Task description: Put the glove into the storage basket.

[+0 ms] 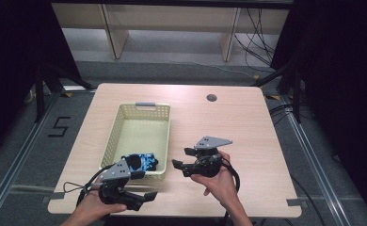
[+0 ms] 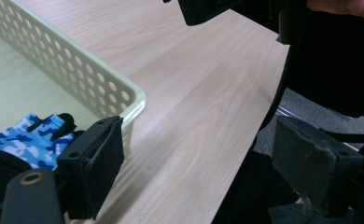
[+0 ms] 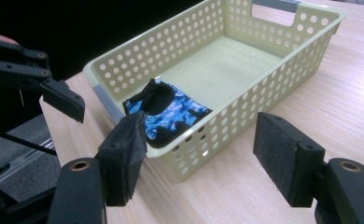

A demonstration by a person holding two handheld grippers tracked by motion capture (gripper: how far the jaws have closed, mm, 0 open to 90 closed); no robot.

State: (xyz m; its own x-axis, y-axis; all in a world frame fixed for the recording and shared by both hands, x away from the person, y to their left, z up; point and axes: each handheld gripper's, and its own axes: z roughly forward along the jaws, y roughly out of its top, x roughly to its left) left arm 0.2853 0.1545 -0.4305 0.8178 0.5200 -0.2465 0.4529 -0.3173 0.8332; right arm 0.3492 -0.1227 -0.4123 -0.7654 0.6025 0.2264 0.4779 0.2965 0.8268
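A pale yellow perforated basket point(image 1: 110, 136) stands on the left half of the wooden table point(image 1: 252, 132). A blue camouflage glove with black trim point(image 1: 144, 162) lies at the basket's near end. My left gripper point(image 1: 146, 186) hovers at the table's near edge, just in front of the basket's near corner, open with nothing between its pads. My right gripper point(image 1: 181, 158) is just right of the basket's near end, open and empty, its jaws pointing left. In the left gripper view, the glove point(image 2: 31, 140) lies behind the left pad. The right gripper view looks over the basket wall point(image 3: 208, 42) at the glove point(image 3: 171, 112).
A round cable hole point(image 1: 211, 98) sits near the table's far edge. Bare tabletop spreads right of the basket. Beyond the table are wooden furniture legs and floor cables. Dark curtains flank both sides.
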